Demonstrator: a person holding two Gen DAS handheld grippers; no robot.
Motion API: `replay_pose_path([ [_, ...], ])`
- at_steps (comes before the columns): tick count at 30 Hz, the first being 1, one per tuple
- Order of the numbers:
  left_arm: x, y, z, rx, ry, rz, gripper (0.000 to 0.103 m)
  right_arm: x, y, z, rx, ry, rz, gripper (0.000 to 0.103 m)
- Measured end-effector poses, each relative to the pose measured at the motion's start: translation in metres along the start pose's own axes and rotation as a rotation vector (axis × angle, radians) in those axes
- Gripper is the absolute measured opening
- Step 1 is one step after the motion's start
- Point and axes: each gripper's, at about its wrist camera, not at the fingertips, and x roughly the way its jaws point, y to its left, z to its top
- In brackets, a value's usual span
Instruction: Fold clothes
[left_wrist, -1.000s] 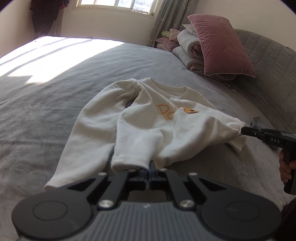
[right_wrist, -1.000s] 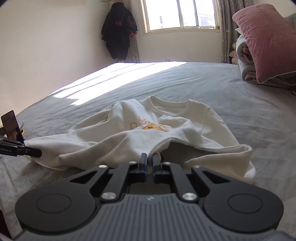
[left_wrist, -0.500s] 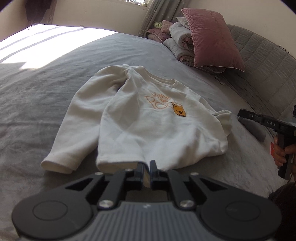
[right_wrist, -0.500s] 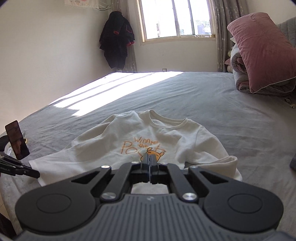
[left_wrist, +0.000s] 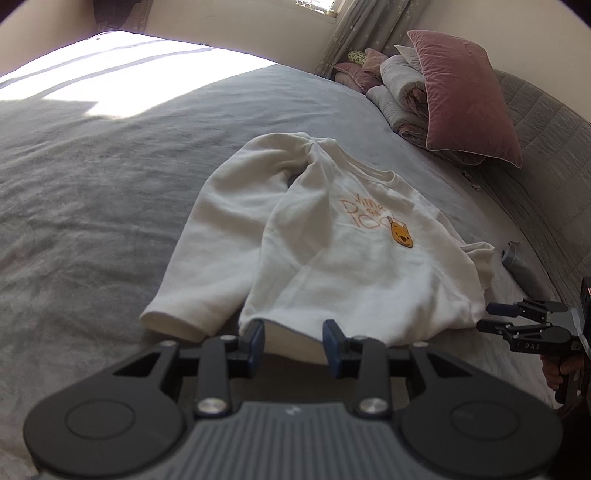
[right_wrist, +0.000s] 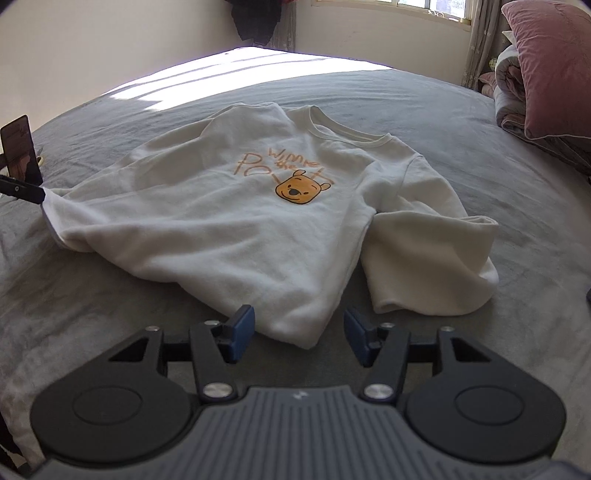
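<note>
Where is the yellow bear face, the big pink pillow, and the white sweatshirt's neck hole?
Yellow bear face (right_wrist: 297, 189), right wrist view, on its nose.
Pink velvet pillow (left_wrist: 465, 98), left wrist view, its front.
Sweatshirt collar (right_wrist: 347, 131), right wrist view, front rim.

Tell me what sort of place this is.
Most likely a bedroom in a home. A wide bed under a grey blanket fills the view, a dusky pink velvet pillow leans on rolled quilts by a grey quilted headboard, and a curtained window lets in sun.
</note>
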Motion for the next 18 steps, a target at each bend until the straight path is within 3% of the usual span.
replay_pose_path([
  [4,-0.009,0.006,0.004,-0.018,-0.032,0.002,0.035,0.011,0.003,-0.006,-0.033,0.029,0.0,0.058],
  [5,-0.012,0.008,0.005,-0.023,-0.041,0.002,0.035,0.013,0.005,-0.006,-0.04,0.026,-0.001,0.054],
  [6,-0.014,0.01,0.005,-0.031,-0.049,-0.003,0.035,0.013,0.006,-0.006,-0.046,0.019,0.004,0.049],
  [8,-0.015,0.013,0.005,-0.04,-0.05,-0.005,0.035,0.012,0.008,-0.002,-0.047,0.001,0.022,0.029],
  [11,-0.004,0.014,0.003,-0.04,-0.008,0.022,0.035,0.006,0.004,0.008,0.005,-0.048,0.061,0.009],
  [18,0.024,0.015,-0.005,-0.034,0.072,0.088,0.034,0.012,-0.013,0.04,0.211,-0.169,0.139,0.006],
])
